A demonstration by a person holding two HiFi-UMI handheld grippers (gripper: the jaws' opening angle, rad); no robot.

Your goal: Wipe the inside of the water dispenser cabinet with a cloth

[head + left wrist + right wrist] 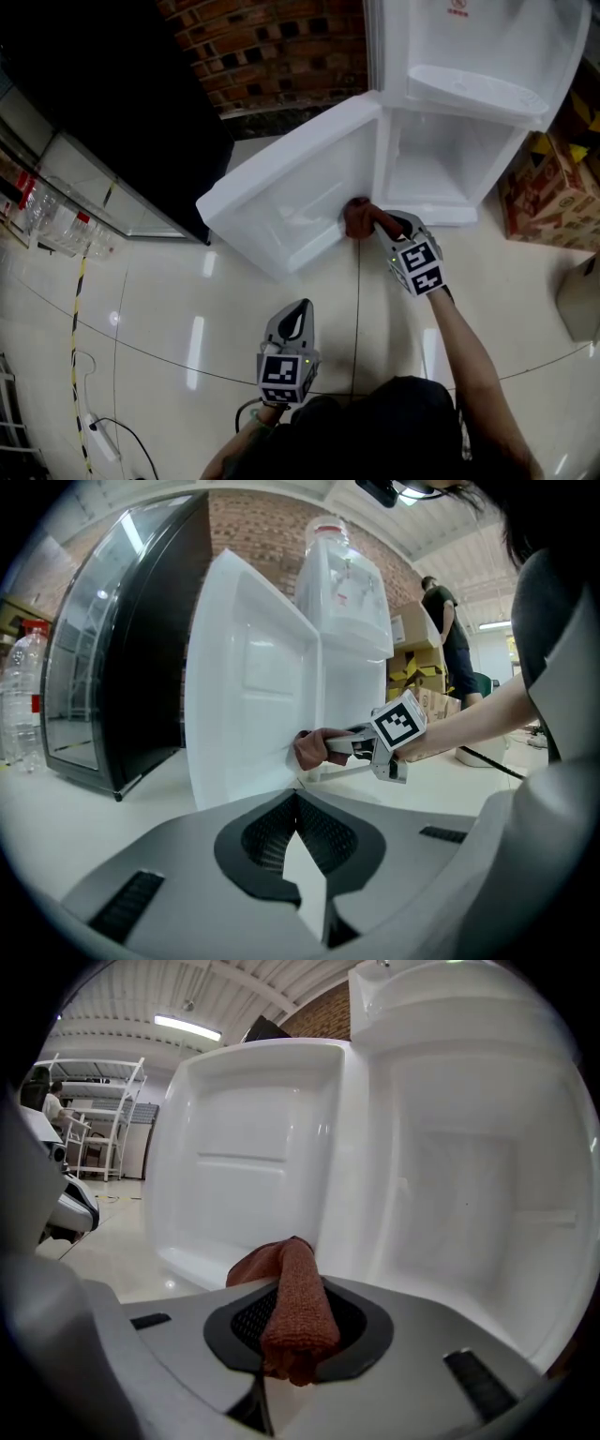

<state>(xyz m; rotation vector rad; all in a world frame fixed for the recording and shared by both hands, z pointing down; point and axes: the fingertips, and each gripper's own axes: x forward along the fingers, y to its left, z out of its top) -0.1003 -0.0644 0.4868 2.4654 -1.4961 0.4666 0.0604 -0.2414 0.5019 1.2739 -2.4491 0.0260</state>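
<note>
**Head view:** water dispenser cabinet (441, 164) stands on floor (169, 309), compartment open, white inside. Door (281, 202) swung wide to left. Right tool (377, 223) holds rust-brown cloth (357, 217), bunched at hinge edge where door meets cabinet. Left tool (298, 311) low over floor, well apart from cabinet.

**Left gripper view:** left tool (298, 803) jaws pressed together at tips, gripping nothing. Beyond it, right tool (345, 747) presses cloth (309, 750) against bottom of door (244, 686).

**Right gripper view:** cloth (295, 1302) rolled thick, looped weave, clamped between jaws of right tool (298, 1330). Free end lies toward door (244, 1176), beside cabinet (469, 1194) interior.
</note>
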